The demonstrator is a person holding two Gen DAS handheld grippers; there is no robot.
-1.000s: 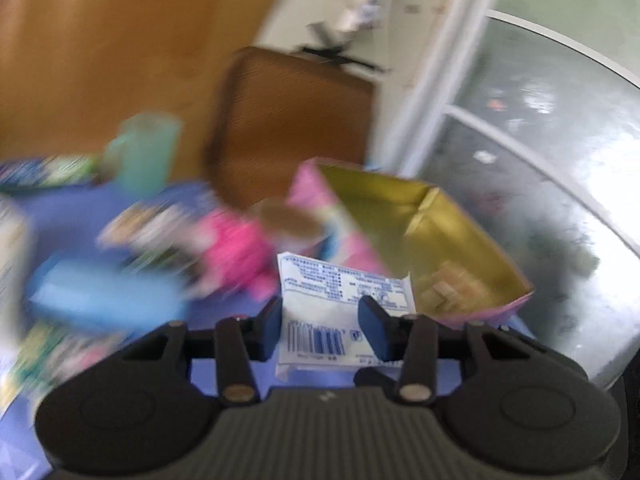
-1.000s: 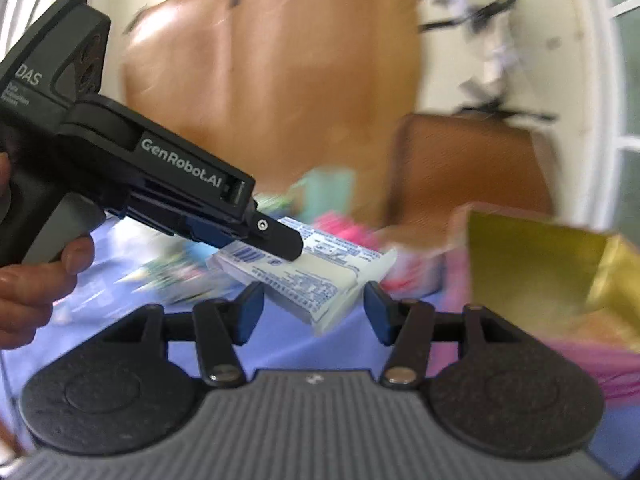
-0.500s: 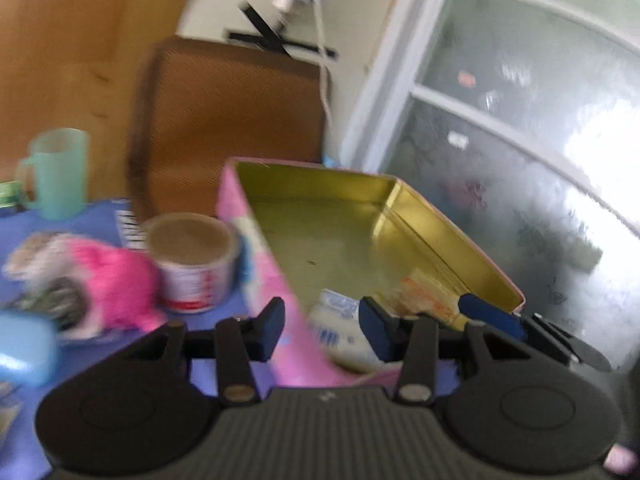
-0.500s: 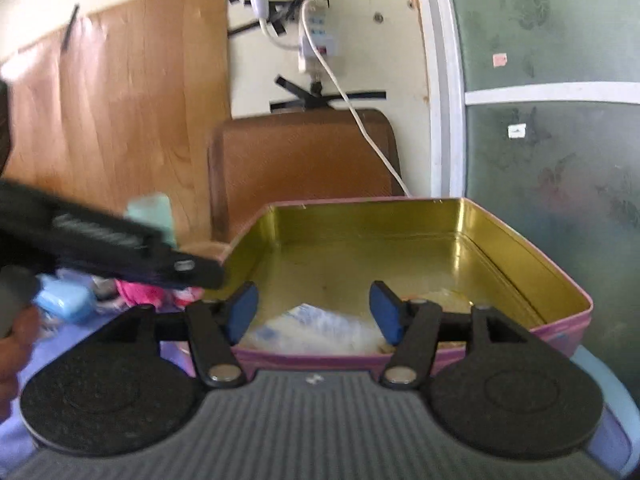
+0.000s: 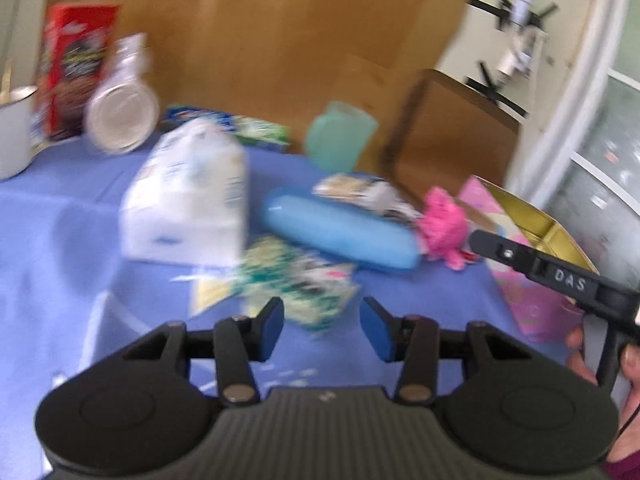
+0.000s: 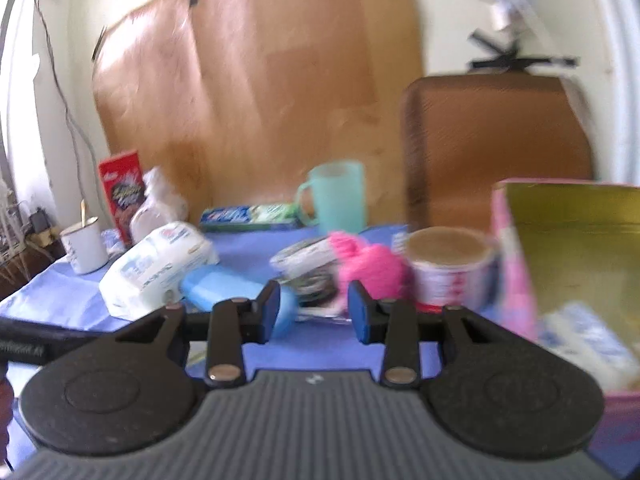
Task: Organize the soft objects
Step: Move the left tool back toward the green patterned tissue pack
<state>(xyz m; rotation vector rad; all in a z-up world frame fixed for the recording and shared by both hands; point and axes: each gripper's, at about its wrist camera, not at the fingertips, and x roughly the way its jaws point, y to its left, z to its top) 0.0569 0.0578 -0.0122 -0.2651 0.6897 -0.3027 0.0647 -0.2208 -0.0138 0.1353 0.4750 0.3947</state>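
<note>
My left gripper (image 5: pixel 322 328) is open and empty above the blue tablecloth, just short of a green and white packet (image 5: pixel 296 280). My right gripper (image 6: pixel 314 312) is open and empty, facing a pink fluffy item (image 6: pixel 368 268) and a blue pouch (image 6: pixel 228 292). A white tissue pack (image 5: pixel 188 200) also shows in the right wrist view (image 6: pixel 156 272). The pink tin box (image 6: pixel 516 264) with a gold inside stands at the right and holds a white packet (image 6: pixel 588 340). The box also shows in the left wrist view (image 5: pixel 532 292).
A teal mug (image 6: pixel 336 196), a white enamel cup (image 6: pixel 86 248), a red carton (image 6: pixel 122 188), a round can (image 6: pixel 452 268) and flat wrapped packs (image 6: pixel 252 214) stand on the table (image 5: pixel 60 240). A brown chair back (image 6: pixel 496 140) is behind. The other handheld gripper (image 5: pixel 560 280) is at the right.
The white packet left my left gripper and now lies in the tin box. Both grippers swung left from the box towards the items on the table.
</note>
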